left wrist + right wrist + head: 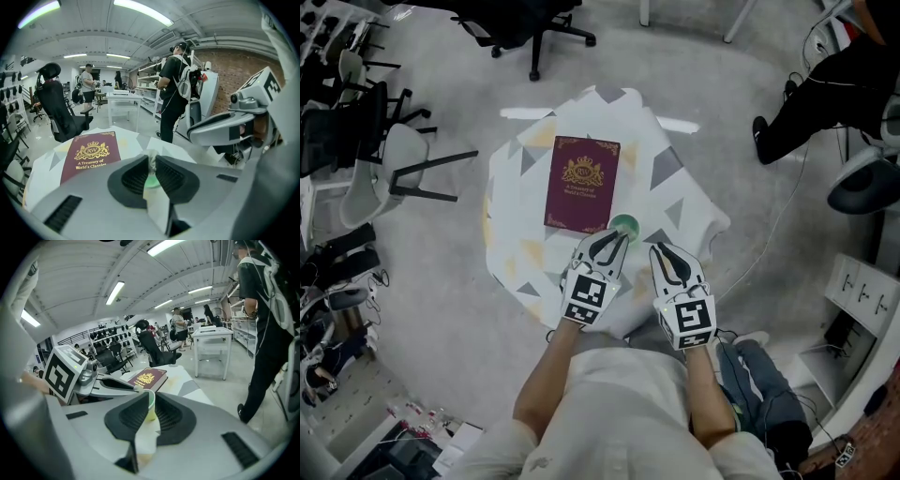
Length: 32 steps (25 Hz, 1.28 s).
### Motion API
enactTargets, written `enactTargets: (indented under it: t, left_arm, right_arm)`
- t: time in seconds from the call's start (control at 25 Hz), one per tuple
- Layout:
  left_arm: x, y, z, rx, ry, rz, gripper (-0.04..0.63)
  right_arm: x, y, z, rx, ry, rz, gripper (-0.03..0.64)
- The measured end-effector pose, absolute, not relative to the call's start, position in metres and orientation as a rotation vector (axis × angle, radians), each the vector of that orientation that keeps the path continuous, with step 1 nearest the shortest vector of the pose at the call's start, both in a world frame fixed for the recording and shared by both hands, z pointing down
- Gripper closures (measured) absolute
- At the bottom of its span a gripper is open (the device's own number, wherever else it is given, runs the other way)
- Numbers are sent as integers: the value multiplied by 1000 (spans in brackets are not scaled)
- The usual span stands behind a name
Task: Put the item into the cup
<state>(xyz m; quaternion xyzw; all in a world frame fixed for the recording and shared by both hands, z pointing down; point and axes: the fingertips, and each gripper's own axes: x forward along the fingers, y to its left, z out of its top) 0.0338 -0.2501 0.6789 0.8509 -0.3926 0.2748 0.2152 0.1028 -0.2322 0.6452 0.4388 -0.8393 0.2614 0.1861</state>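
Left tool (611, 240) is clamped on a pale crumpled item (151, 162) just by the green cup (623, 225). I judge the item light, soft and easily crushed. Right tool (153, 405) is nearly closed and empty.

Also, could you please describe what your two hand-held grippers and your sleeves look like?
The left hand-held gripper and right hand-held gripper are white shells with black ribbed pads, each carrying a cube of black-and-white square markers. The shirt is pale and short-sleeved.
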Motion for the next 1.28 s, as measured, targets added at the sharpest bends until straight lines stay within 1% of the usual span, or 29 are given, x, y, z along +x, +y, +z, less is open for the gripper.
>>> enactTargets:
  t: [0.68,1.28]
  left_arm:
    - [36,-246,703,2300,-1043,884,537]
    - [40,-247,710,2275,-1033,925,534]
  right_arm:
    - [104,-233,648,1233,-2367,745,569]
    - [106,-233,648,1242,-2368,754,569]
